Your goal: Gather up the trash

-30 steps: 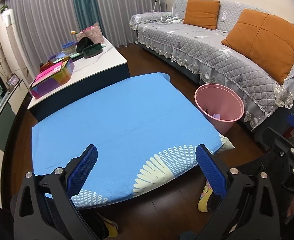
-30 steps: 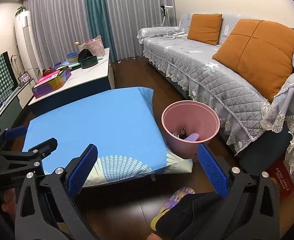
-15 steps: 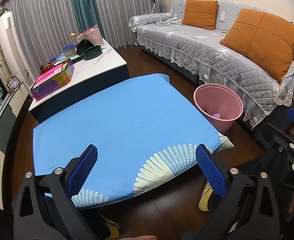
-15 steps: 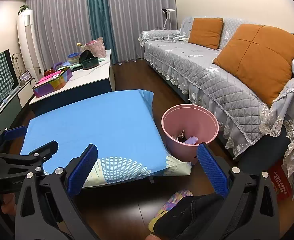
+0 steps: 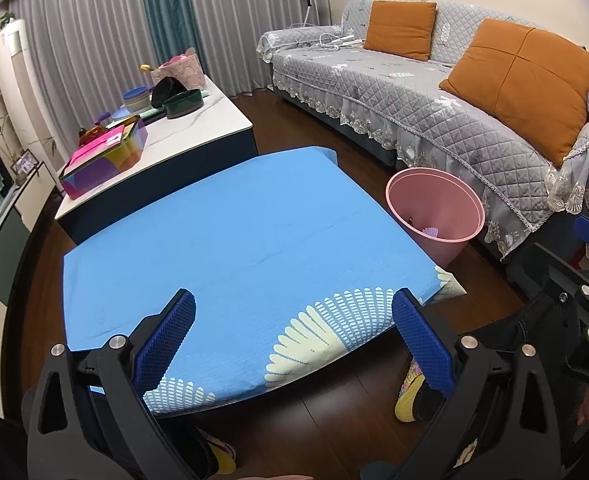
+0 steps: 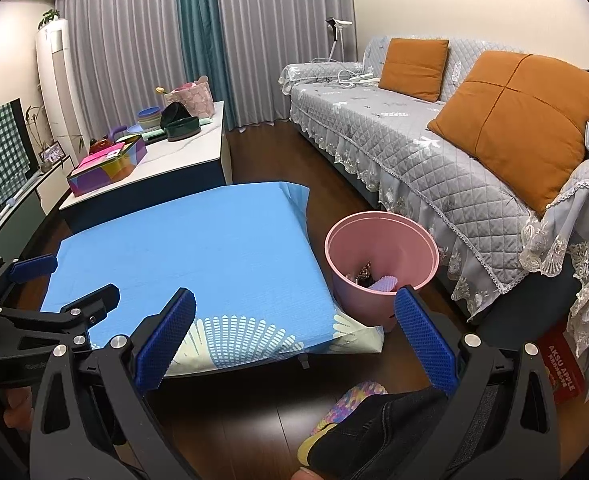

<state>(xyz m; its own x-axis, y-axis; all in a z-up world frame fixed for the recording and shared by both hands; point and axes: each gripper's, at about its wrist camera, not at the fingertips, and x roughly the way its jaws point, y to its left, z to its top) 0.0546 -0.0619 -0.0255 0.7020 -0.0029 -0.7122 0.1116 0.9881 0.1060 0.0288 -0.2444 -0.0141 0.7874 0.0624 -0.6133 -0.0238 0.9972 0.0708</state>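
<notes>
Two grippers are up in front of me, and both stand wide apart with nothing between the blue pads: my left gripper (image 5: 292, 340) hangs over the near edge of the table (image 5: 222, 232), and my right gripper (image 6: 294, 340) sits off that table's near right corner, above the dark wood floor (image 6: 254, 412).

The table is covered by a blue cloth (image 6: 190, 240) with pale fan shapes printed along its near edge; its top is bare. The pink trash bin (image 6: 382, 264) stands on the floor just beside the table's right edge, between the table and the grey quilted sofa (image 6: 434, 152). Inside it I can see a lilac ridged piece (image 6: 383, 283) and some dark brownish scraps (image 6: 364, 272) against the near wall; what they are I cannot tell.

For writing, the one label I can read is on a red box (image 6: 562, 368) on the floor at the sofa's near end: "AKSU APPLE" in white letters. The left gripper's body shows some grey lettering in the right wrist view, too blurred to read.

Beyond the table's far edge sits a white-topped coffee table (image 5: 198, 136) carrying a multicoloured box (image 5: 106, 160), a dark green bowl (image 5: 182, 103), a stack of blue bowls (image 5: 136, 98) and a pink basket (image 5: 178, 72). Two orange cushions (image 5: 522, 80) lean on the sofa back. A foot in a pastel slipper (image 6: 346, 412) shows at the bottom.
</notes>
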